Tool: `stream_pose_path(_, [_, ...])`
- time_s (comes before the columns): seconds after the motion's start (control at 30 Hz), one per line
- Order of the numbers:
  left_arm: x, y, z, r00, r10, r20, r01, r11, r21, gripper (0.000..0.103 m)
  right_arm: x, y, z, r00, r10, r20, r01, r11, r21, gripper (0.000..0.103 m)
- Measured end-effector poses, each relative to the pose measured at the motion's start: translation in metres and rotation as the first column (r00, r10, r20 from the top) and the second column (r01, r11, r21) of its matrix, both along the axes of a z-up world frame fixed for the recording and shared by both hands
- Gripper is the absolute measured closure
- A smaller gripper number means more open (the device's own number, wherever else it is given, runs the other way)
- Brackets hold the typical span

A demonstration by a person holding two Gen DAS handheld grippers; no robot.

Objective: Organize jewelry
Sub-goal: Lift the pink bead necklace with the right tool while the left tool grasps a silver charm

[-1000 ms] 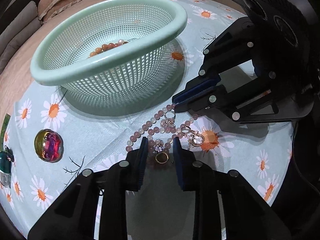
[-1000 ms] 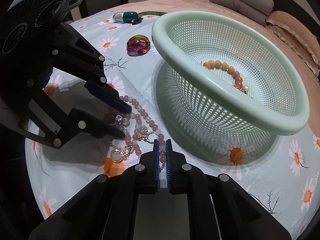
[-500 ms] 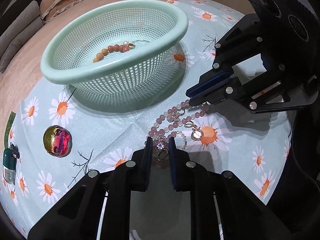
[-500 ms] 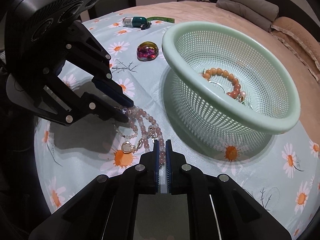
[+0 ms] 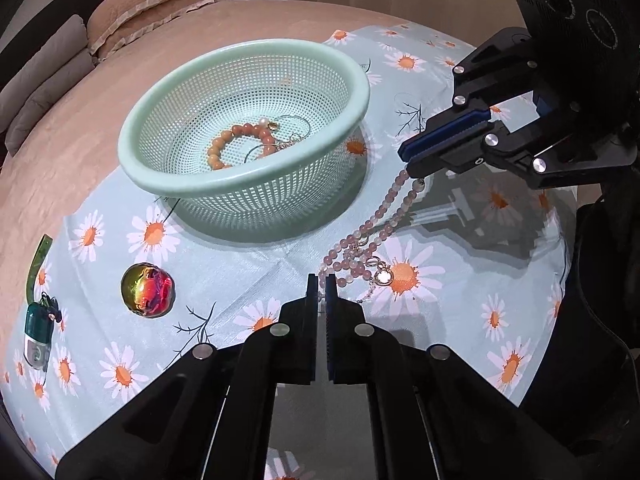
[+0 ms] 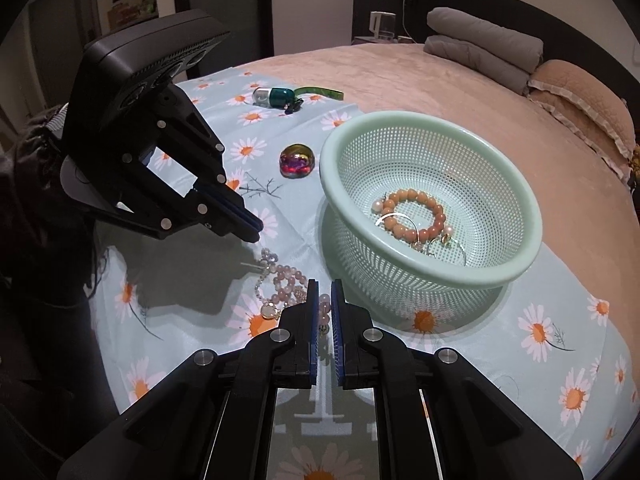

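Note:
A mint-green mesh basket (image 5: 244,60) (image 6: 532,236) stands on the daisy-print cloth and holds an orange bead bracelet (image 5: 224,144) (image 6: 412,216) and small gold pieces. My right gripper (image 6: 324,304) (image 5: 408,160) is shut on a pink bead necklace (image 5: 384,208) (image 6: 288,276), lifting one end while the rest lies tangled with a gold pendant (image 5: 384,278) on the cloth. My left gripper (image 5: 321,284) (image 6: 252,228) is shut on a small ring, which barely shows between the pads, just above the cloth.
An iridescent glass ball (image 5: 148,290) (image 6: 296,160) and a green-and-clear capsule case (image 5: 38,332) (image 6: 276,96) with a green strap lie on the cloth. A tan bedspread (image 6: 460,92), grey folded blankets (image 6: 480,44) and pillows lie beyond.
My left gripper has closed on the ring and lifted back from the pile. My right gripper has risen with the pink necklace, drawing it out in a hanging strand.

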State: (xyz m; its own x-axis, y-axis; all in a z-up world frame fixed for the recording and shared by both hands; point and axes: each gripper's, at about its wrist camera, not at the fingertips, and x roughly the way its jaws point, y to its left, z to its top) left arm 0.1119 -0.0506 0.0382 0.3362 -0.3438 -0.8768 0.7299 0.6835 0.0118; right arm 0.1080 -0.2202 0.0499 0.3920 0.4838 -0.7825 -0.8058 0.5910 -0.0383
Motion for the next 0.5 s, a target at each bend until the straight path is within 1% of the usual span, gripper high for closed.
stream_pose_path(0.1, [0.002, -0.002, -0.011, 1.000, -0.011, -0.020, 0.012, 1.000, 0.019, 0.099, 0.000, 0.003, -0.001, 1.000, 0.004, -0.002, -0.004, 1.000, -0.002, 0.097])
stream_pose_path(0.13, [0.002, -0.002, -0.016, 1.000, -0.011, -0.024, 0.012, 0.999, 0.035, 0.095, 0.000, 0.004, -0.001, 1.000, 0.005, -0.002, -0.005, 1.000, -0.007, 0.097])
stream_pose_path(0.23, [0.005, -0.006, -0.028, 1.000, -0.004, -0.029, 0.006, 0.998, 0.068, 0.080, -0.001, 0.004, -0.001, 1.000, 0.010, -0.009, -0.010, 1.000, -0.011, 0.097])
stream_pose_path(0.33, [0.009, -0.008, -0.036, 0.999, 0.000, -0.043, 0.003, 0.997, 0.072, 0.074, -0.003, 0.003, 0.000, 1.000, 0.012, -0.004, -0.012, 1.000, -0.006, 0.097])
stream_pose_path(0.4, [0.011, -0.010, -0.042, 0.999, 0.000, -0.047, 0.004, 0.996, 0.089, 0.074, -0.003, 0.002, 0.003, 1.000, 0.006, 0.008, -0.006, 1.000, -0.003, 0.097])
stream_pose_path(0.5, [0.015, -0.009, -0.045, 0.998, 0.006, -0.067, -0.002, 0.998, 0.066, 0.074, -0.004, 0.001, 0.010, 1.000, 0.012, 0.017, -0.012, 1.000, 0.020, 0.097])
